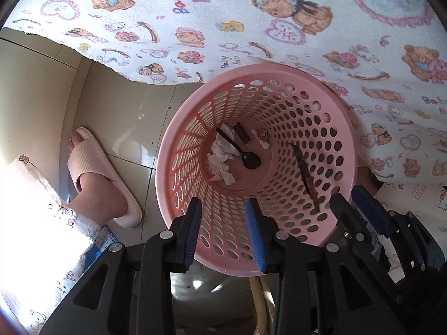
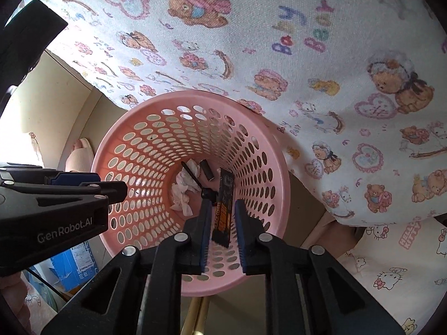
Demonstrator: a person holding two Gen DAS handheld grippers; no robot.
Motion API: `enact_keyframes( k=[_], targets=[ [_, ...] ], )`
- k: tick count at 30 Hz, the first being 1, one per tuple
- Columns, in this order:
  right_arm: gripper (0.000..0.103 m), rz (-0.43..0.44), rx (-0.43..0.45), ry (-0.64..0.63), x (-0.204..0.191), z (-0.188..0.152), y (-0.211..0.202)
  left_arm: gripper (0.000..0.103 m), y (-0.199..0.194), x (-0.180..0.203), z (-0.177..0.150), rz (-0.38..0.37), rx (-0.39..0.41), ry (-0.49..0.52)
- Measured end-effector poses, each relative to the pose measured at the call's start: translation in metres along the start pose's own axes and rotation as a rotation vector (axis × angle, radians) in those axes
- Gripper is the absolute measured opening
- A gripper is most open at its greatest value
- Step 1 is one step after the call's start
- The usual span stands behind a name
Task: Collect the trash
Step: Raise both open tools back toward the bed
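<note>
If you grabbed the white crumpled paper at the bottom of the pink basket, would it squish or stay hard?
The crumpled paper would probably squish: its soft folds look like tissue. It likely weighs almost nothing and wouldn't roll. The black spoon lies across it inside the pink basket, so lifting the paper might tip the spoon off.

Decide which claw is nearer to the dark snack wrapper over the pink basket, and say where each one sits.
Right. The right claw is open with the dark snack wrapper between its fingers, above the pink basket. The left claw is open and empty over the basket's near rim, beside the right one.
</note>
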State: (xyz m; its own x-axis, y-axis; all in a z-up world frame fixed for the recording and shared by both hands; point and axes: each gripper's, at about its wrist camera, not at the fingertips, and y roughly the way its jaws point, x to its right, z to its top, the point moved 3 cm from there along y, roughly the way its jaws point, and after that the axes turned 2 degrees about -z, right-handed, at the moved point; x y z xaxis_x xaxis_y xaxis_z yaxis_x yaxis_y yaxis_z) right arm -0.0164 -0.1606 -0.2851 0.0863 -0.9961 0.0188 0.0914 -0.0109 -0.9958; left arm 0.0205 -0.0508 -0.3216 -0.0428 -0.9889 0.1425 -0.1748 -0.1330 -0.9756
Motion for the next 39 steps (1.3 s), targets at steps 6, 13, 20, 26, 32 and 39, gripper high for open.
enact_keyframes(
  k=[6,13,20,26,32,39],
  targets=[
    [0.047,-0.029,0.009,-0.009,0.001,0.000,-0.002,0.040,-0.012,-0.002,0.001,0.056,0.056,0.008],
    [0.049,-0.022,0.021,-0.002,0.004,0.004,-0.009,0.042,-0.045,-0.002,0.003,0.053,0.153,0.014],
    [0.057,-0.012,0.093,0.003,0.003,0.011,-0.033,0.044,-0.091,0.004,0.004,0.116,0.314,0.082],
    [0.057,-0.031,0.143,0.009,0.003,0.015,-0.050,0.055,-0.116,0.002,-0.001,0.125,0.394,0.075],
    [0.057,-0.011,0.202,0.032,0.008,0.019,-0.079,0.067,-0.138,0.000,-0.005,0.145,0.450,0.079],
    [0.057,0.015,0.289,0.009,0.012,0.019,-0.123,0.076,-0.176,0.007,-0.017,0.135,0.591,0.117]
  ],
)
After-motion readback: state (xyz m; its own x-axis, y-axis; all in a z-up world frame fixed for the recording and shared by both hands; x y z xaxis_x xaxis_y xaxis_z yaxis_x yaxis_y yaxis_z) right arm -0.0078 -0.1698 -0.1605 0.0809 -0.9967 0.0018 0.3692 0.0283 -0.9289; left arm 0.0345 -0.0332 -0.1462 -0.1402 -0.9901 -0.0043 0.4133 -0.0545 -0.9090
